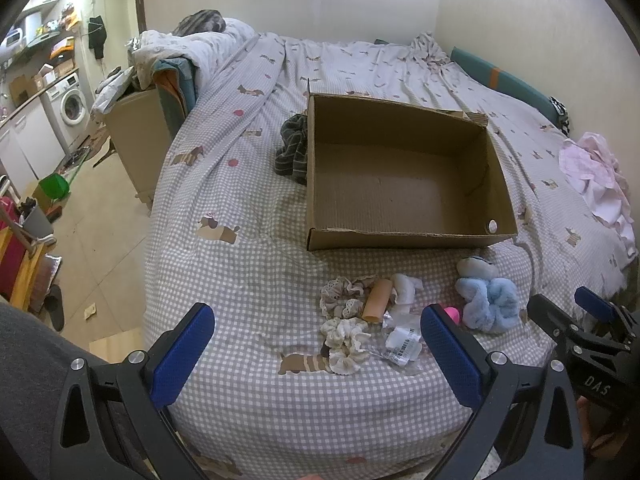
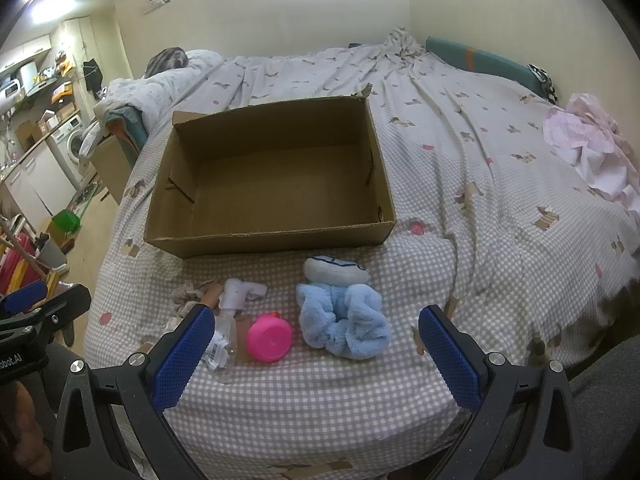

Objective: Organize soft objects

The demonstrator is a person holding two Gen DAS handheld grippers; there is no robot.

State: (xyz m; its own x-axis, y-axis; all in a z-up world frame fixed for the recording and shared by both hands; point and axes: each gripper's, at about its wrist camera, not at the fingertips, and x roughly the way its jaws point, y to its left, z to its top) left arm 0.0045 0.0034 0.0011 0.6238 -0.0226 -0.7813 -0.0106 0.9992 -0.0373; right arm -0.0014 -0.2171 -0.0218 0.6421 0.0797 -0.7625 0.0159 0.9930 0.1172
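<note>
An open, empty cardboard box (image 1: 400, 236) (image 2: 256, 240) sits on the checked bed cover. In front of it lie a fluffy blue scrunchie (image 1: 490, 300) (image 2: 344, 320), a grey-white soft toy (image 1: 476, 266) (image 2: 334, 272), a beige lace scrunchie (image 1: 342, 294), a cream scrunchie (image 1: 346, 344), a white cloth piece (image 1: 406, 290) (image 2: 240, 294), a brown cardboard tube (image 1: 378, 300), a pink cup (image 2: 269, 337) and clear plastic packaging (image 1: 402, 346) (image 2: 222, 350). My left gripper (image 1: 318, 360) is open and empty, just before the scrunchies. My right gripper (image 2: 312, 356) is open and empty, before the pink cup and blue scrunchie.
A dark striped cloth (image 1: 292, 150) lies left of the box. Pink clothing (image 1: 596, 176) (image 2: 592, 152) is heaped at the bed's right. A folded duvet (image 1: 192, 52) lies at the far left. Left of the bed are the floor, a washing machine (image 1: 72, 106) and clutter.
</note>
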